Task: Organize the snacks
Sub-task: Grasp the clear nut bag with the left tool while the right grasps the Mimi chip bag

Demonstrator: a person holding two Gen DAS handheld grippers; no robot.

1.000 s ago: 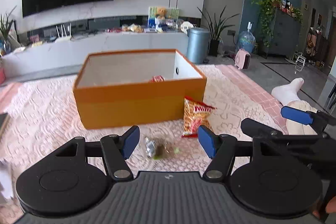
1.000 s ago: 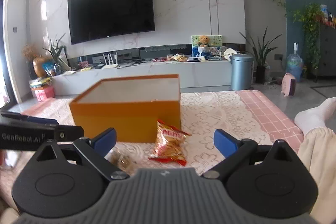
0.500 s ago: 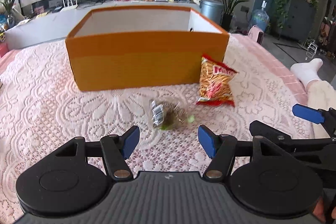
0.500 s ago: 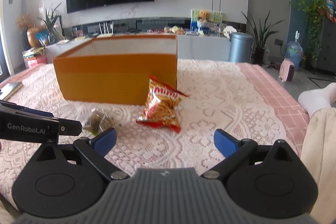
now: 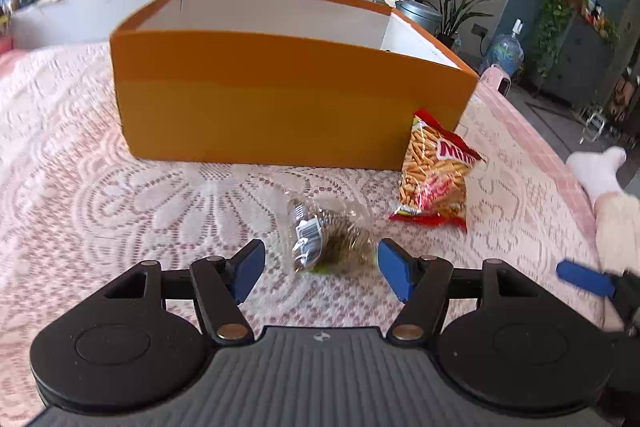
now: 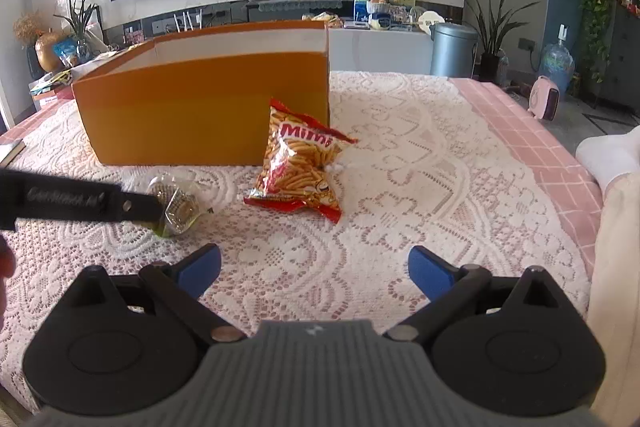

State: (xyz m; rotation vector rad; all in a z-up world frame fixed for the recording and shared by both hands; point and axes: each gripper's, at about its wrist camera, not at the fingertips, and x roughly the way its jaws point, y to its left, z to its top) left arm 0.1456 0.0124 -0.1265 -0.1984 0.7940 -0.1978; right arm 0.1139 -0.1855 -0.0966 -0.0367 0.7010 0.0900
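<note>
Blue pads on my left claw (image 5: 320, 269) were spread wide, with the clear snack packet (image 5: 326, 237) sitting just ahead of them, right between the tips but not touching either one. It lay on the lace cloth (image 5: 120, 207). My right claw (image 6: 314, 267) was wide apart too, gripping nothing, over bare lace. The red chip bag (image 6: 298, 171) lay ahead of it and slightly to its left, leaning against the near corner of the orange box (image 6: 208, 107). The left claw's arm crossed the right view, covering part of the clear packet.
</note>
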